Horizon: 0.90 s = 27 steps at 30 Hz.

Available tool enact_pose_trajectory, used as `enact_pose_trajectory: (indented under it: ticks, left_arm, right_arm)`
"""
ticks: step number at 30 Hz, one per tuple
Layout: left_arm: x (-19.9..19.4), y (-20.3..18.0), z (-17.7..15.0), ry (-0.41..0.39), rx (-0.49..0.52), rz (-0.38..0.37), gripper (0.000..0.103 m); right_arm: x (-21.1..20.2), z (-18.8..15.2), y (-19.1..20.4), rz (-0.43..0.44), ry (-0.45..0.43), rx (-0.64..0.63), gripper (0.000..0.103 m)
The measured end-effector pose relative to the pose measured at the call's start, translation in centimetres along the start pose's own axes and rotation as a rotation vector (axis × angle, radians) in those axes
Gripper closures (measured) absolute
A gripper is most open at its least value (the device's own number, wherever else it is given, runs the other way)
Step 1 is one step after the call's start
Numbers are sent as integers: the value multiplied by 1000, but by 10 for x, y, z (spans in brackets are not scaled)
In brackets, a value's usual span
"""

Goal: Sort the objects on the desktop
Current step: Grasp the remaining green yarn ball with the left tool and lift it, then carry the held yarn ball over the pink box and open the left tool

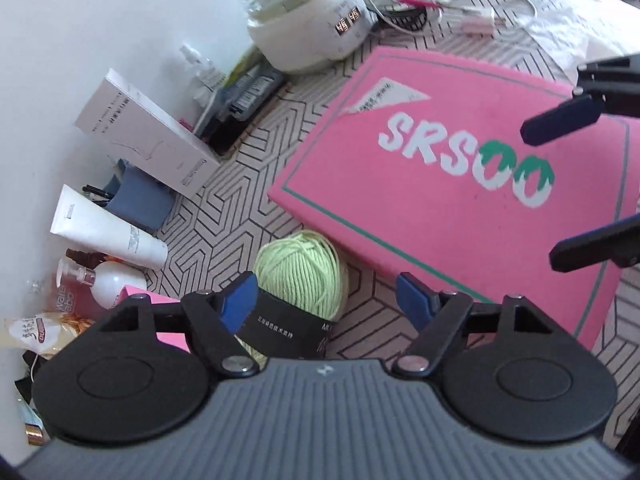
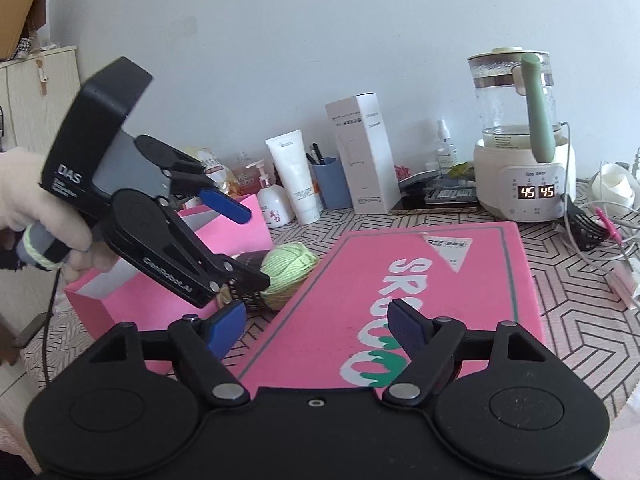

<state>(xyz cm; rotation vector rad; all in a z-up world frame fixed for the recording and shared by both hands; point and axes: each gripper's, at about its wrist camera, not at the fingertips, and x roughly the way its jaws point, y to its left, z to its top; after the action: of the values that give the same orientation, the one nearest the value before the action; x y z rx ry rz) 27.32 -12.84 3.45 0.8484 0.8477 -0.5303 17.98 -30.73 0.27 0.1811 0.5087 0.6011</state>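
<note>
A light green yarn ball (image 1: 302,270) with a black label lies on the patterned tabletop beside a large flat pink box (image 1: 460,184) marked SRSOO. My left gripper (image 1: 326,300) is open just above and around the yarn, one blue pad at each side, not closed on it. In the right wrist view the left gripper (image 2: 240,248) hangs over the yarn (image 2: 290,270) next to an open pink box (image 2: 132,296). My right gripper (image 2: 316,326) is open and empty above the flat pink box (image 2: 420,280).
Along the wall stand a white carton (image 2: 364,156), a white tube (image 2: 294,176), a blue pen cup (image 2: 328,182), a pump bottle (image 2: 274,202) and a kettle warmer (image 2: 524,152) showing 45. Cables and a black comb (image 2: 586,232) lie at the right.
</note>
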Motion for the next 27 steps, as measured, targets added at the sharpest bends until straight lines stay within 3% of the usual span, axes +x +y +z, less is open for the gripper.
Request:
enact_pose_trajectory:
  ticks: [3,8,12,14,16,20,27]
  left_arm:
    - [14,9,-2,45,-2,-37,32]
    - [34,12,-2,43,56,-11,32]
    - [60,16,-2,125,56,-8,28]
    - [70,13,-2,121,95,15,28]
    - [77,12,-3,112,122,62,37]
    - [74,20,-6,79,69,62,51]
    - [58,11,-11,24,94,50,58]
  right_arm:
    - [-1,0,6,9,-12,2,20]
    - [0,3,13,-5,-24,7,20]
    - [5,1,18,-20,-12,15,20]
    - [8,1,18,-19,-8,32,20]
    - [11,0,19,-18,-5,49,20]
    - [15,0,16,15,-8,110,20]
    - [12,3,23,-31,-37,147,20]
